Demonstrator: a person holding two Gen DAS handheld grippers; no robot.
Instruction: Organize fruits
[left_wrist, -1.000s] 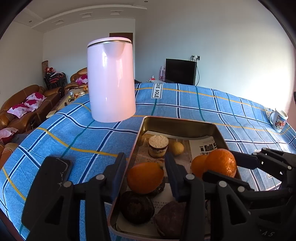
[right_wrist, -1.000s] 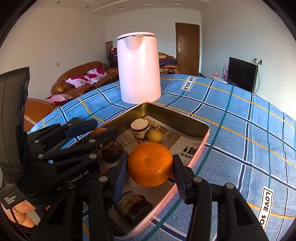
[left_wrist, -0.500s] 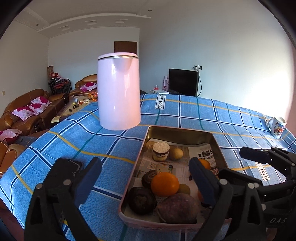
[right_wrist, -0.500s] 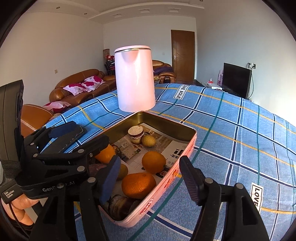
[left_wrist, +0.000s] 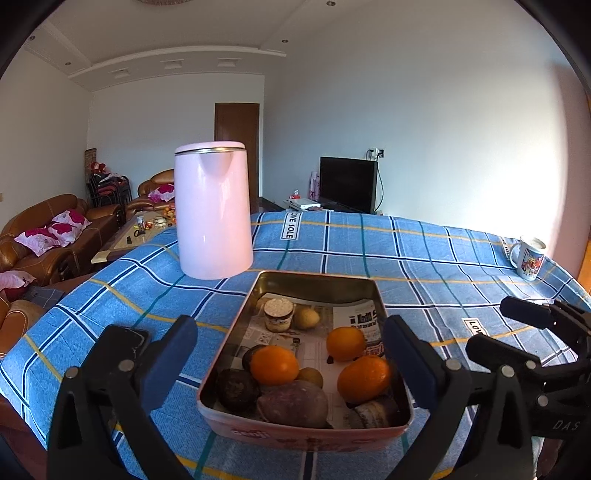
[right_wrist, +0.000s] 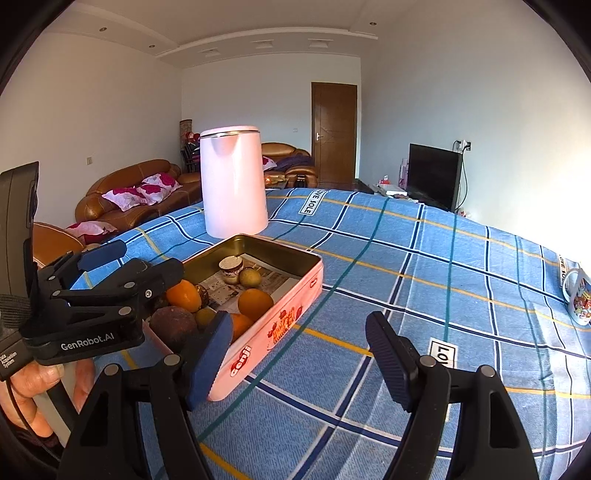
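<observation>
**Both oranges released into the tin; fingers clear, pulling off**

Left gripper (left_wrist: 288, 363): fingers (left_wrist: 168, 360) spread wide, nothing between them. Its jaws have just been opening. Seen through the gap, the tin (left_wrist: 306, 435) sits just beyond the tips, no contact visible.

Right gripper (right_wrist: 295, 362): fingers (right_wrist: 391, 365) apart at a moderate width, empty, also just been opening. They hang beside the tin's long pink wall, over the blue checked cloth, not touching it. In the right wrist view the left gripper shows at the tin's far side, held by a hand (right_wrist: 40, 387).

Fruit: three oranges lie inside the tin on the newspaper lining: one near the left wall (left_wrist: 274, 364), one mid-tray (left_wrist: 345, 343), one toward the near right corner (left_wrist: 364, 378). Around them are dark round fruits (left_wrist: 236, 387), a purplish one (left_wrist: 295, 402), a small yellow-green one (left_wrist: 306, 318) and a small paper-topped cup (left_wrist: 279, 314). Nothing sits on the rim or overhangs it.

Surroundings: a pink kettle (left_wrist: 212, 210) stands on the bench just behind the tin; a mug (left_wrist: 526, 256) well off toward the right edge.

Judgement: the placing step looks finished for this pair of oranges. No loose fruit is visible on the cloth in either view, so the task may be close to done; I cannot tell what lies outside the frames.

Next move, if any: look for fruit outside the tin; otherwise lift both grippers away without knocking the tin's wall or the kettle behind it.
</observation>
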